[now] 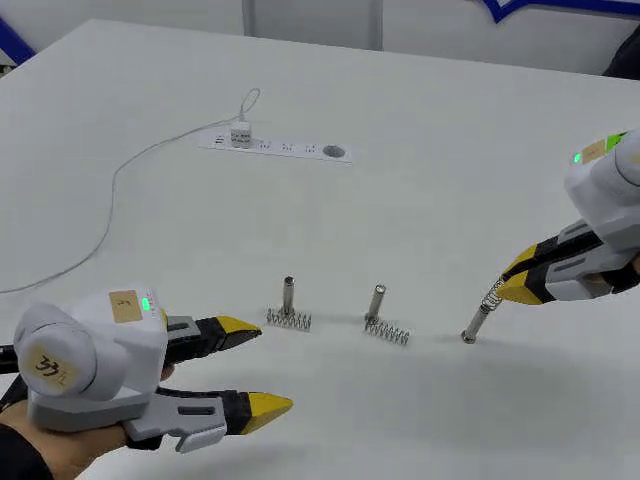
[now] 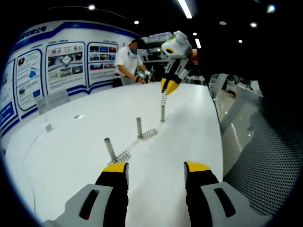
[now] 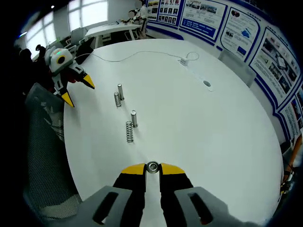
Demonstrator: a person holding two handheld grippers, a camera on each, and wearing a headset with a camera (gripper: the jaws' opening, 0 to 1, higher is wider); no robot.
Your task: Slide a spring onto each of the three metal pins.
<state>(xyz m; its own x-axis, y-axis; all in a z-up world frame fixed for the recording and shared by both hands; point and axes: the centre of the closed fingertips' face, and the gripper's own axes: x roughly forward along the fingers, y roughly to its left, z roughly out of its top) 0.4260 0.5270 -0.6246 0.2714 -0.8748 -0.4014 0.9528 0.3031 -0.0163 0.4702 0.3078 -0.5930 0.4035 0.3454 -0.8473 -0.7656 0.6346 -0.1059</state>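
In the head view, the left gripper [image 1: 258,366], white and black with yellow tips, is low on the left over the big white table [image 1: 420,200]. Its jaws are wide apart and hold nothing. The right gripper [image 1: 512,287] comes in from the right, pinched on a small wire spring [image 1: 492,296]. The bottom of this held spring is right at the top of the right pin [image 1: 476,324], a short silver metal post. The left pin [image 1: 288,295] and the middle pin [image 1: 376,300] stand near it in a row. A loose spring lies flat at the foot of each one [image 1: 289,320] [image 1: 387,331]. A white power strip [image 1: 275,147] with a thin white cable [image 1: 113,185] lies far back.

In the left gripper view, the left gripper [image 2: 156,168] has a wide gap between its yellow tips. All three pins line up ahead. The right gripper [image 2: 169,87] holds the held spring [image 2: 164,98] over the farthest pin [image 2: 162,113].

In the right gripper view, the right gripper [image 3: 152,169] has its tips almost together, squeezing a small round ring of wire [image 3: 152,166]. The other two pins and their loose springs lie beyond.
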